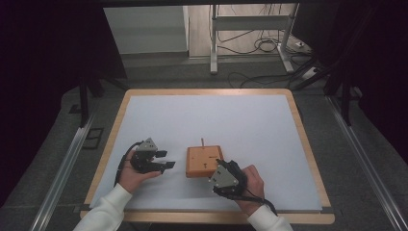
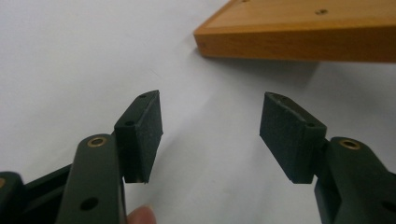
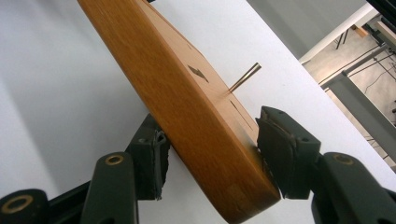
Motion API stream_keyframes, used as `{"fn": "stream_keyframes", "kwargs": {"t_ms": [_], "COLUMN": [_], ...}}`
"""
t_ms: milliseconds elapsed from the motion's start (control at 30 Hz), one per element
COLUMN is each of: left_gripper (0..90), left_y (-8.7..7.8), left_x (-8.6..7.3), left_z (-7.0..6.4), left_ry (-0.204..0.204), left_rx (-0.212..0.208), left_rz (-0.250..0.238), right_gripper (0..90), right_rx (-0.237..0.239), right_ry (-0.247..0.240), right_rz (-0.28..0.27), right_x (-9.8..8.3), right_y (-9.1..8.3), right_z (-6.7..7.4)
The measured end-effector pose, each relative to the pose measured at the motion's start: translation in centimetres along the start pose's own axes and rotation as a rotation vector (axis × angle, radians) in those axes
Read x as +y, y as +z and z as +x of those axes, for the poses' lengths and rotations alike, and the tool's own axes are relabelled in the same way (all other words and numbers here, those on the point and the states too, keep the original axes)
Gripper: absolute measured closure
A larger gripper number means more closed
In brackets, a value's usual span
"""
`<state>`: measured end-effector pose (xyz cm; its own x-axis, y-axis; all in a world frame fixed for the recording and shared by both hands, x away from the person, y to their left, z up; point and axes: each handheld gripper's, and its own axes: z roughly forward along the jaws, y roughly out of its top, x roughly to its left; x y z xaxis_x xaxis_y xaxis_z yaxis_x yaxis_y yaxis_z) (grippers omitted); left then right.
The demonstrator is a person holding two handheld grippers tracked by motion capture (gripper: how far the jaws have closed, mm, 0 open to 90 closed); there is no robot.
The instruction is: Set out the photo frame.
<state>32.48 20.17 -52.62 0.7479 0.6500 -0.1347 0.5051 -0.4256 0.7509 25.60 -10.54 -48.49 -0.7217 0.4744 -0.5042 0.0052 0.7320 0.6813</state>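
Both forearms come in at the near edge of the white table (image 1: pixel 216 115), wood-rimmed, with grey floor, cables and a metal stand (image 1: pixel 214 43) beyond. Right gripper (image 1: pixel 220 166) clamps the wooden block (image 1: pixel 204 161) near the front; left gripper (image 1: pixel 166 160) stands released beside it

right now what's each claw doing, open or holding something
left claw: open, nothing between its jaws, short of the wooden block.
right claw: shut on the wooden block, one jaw on each face at a corner.
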Motion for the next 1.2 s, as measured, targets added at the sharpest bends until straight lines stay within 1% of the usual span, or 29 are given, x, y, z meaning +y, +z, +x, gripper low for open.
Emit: {"fn": "stream_keyframes", "kwargs": {"t_ms": [33, 167, 267, 300, 467, 633, 767, 1000, 1133, 1200], "left_gripper": [38.4, 38.2, 38.1, 38.1, 37.8, 37.4, 37.2, 37.0, 37.0, 36.9], "left_y": [0.0, 0.0, 0.0, 0.0, 0.1, 0.0, 0.1, 0.3, 0.3, 0.4], "left_x": [-0.1, -0.3, -0.3, -0.3, -0.4, -0.4, -0.5, -0.6, -0.6, -0.7], "left_z": [0.0, 0.0, 0.1, 0.0, 0.1, 0.1, 0.2, 0.2, 0.3, 0.3], "left_ry": [0.001, -0.015, -0.015, -0.021, -0.018, -0.035, -0.038, -0.041, -0.041, -0.041], "left_rx": [0.001, -0.002, -0.006, -0.008, -0.013, -0.023, -0.023, -0.024, -0.025, -0.026], "left_rz": [0.003, 0.006, 0.004, 0.005, 0.016, 0.008, 0.012, 0.018, 0.023, 0.023], "right_gripper": [45.3, 46.1, 47.1, 47.4, 48.7, 50.1, 51.0, 52.9, 56.2, 59.0], "right_rx": [0.000, 0.005, 0.016, 0.021, 0.047, 0.070, 0.092, 0.131, 0.150, 0.151], "right_ry": [0.000, 0.006, 0.006, 0.007, 0.014, 0.017, 0.036, 0.053, 0.057, 0.056], "right_rz": [0.001, 0.001, 0.002, 0.002, 0.009, 0.016, 0.019, 0.027, 0.031, 0.032], "right_x": [0.0, 0.3, 0.5, 0.6, 1.1, 1.7, 2.2, 3.1, 3.7, 3.9], "right_y": [0.0, 0.0, 0.0, 0.1, 0.2, 0.4, 0.6, 1.0, 1.3, 1.5], "right_z": [-0.1, -0.5, -0.9, -1.0, -1.6, -2.4, -3.2, -4.8, -5.5, -5.7]}}
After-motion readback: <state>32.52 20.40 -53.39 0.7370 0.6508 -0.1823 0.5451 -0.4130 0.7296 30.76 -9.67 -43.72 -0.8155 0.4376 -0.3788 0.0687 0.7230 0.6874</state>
